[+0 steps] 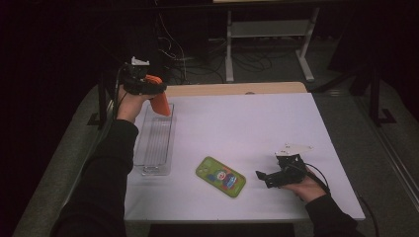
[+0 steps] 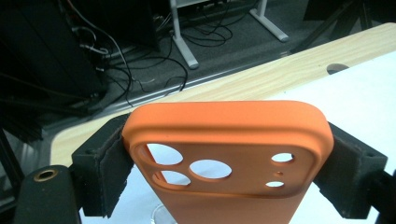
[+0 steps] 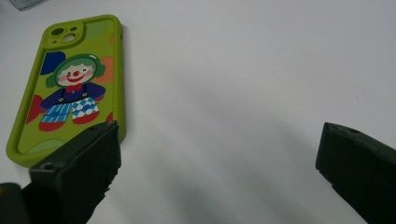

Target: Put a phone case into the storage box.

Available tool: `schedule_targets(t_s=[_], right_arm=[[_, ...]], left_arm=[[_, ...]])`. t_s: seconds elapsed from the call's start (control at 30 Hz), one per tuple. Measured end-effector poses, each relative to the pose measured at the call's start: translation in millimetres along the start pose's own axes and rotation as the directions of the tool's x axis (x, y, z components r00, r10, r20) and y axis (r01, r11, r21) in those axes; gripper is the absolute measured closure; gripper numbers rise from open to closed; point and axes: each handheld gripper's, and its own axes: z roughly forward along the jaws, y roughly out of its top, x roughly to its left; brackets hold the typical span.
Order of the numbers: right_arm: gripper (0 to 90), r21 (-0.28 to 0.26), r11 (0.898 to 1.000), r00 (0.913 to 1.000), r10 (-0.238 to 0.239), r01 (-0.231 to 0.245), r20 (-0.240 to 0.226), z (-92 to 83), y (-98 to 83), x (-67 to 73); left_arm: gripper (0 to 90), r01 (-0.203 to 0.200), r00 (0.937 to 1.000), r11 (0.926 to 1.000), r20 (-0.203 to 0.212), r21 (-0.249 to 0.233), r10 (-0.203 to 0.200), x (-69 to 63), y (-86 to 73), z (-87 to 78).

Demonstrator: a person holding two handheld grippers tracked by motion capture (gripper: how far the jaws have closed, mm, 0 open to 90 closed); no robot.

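My left gripper (image 1: 150, 89) is raised over the far end of a clear plastic tray (image 1: 154, 143) and is shut on an orange phone case (image 1: 160, 101). In the left gripper view both pads press the sides of the orange phone case (image 2: 229, 154), camera holes facing me. A green phone case (image 1: 221, 176) printed with a clown lies flat on the white table near the front. My right gripper (image 1: 261, 177) rests low at the front right, open and holding nothing. In the right gripper view the green phone case (image 3: 70, 88) lies just left of the left jaw.
The white table top (image 1: 257, 128) has a wooden strip (image 1: 237, 89) along its far edge. Beyond it stand a metal desk frame (image 1: 269, 44) and loose cables on a dark floor. The clear tray sits along the table's left edge.
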Motion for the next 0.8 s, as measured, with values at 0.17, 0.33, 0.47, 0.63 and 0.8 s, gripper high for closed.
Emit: schedule_targets(t_s=[0.17, 0.33, 0.47, 0.63, 0.8], right_arm=[[0.0, -0.001, 1.0, 1.0, 0.003, -0.003, -0.003, -0.6, 0.2, -0.3], [0.0, -0.003, 1.0, 1.0, 0.001, -0.001, -0.004, -0.9, 0.4, -1.0], [0.0, -0.004, 1.0, 1.0, 0.002, -0.002, -0.006, -1.1, 0.4, -1.0], [0.0, -0.006, 1.0, 0.9999, 0.007, -0.007, -0.009, -1.1, 0.5, -0.7], [0.0, -0.009, 1.0, 0.9999, 0.002, -0.002, -0.011, -1.0, 0.7, -1.6]], left_arm=[[14.6, 0.012, 0.9989, 0.9994, -0.045, 0.033, -0.011, 1.4, -10.3, 11.9], [14.5, 0.021, 0.9974, 0.9979, -0.07, 0.062, -0.016, 2.8, -19.2, 22.1], [14.4, 0.017, 0.9966, 0.9965, -0.081, 0.082, -0.01, 1.2, -24.1, 28.4], [14.2, 0.014, 0.9964, 0.9951, -0.084, 0.097, -0.006, -2.3, -26.2, 35.8], [13.9, -0.003, 0.9926, 0.9953, -0.12, 0.096, 0.014, -6.0, -25.9, 40.1]])
